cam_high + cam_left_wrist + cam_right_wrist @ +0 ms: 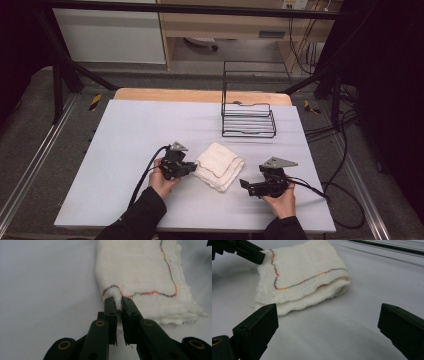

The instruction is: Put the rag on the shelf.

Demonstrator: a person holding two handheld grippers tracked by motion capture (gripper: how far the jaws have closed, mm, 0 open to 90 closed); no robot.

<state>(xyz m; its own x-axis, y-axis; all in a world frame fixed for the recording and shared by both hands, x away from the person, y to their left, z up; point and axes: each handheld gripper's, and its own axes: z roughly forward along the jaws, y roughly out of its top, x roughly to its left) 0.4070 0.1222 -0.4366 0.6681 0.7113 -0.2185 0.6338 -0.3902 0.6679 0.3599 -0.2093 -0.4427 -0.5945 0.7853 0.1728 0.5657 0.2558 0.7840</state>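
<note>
The folded white cloth lies mid-table between both hands. The left hand-held gripper pinches its left corner; the right hand-held gripper, jaws apart, waits just right of it.

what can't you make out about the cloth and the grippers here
- Folded cloth: its layer count is unclear; in the left gripper view the stacked edges blur together.
- Pinched corner: hidden between the shut jaws, so the number of layers held is unclear.
- Cloth's underside: hidden against the table.
- Right gripper: open, its jaws cut off by the frame's edges.
</note>
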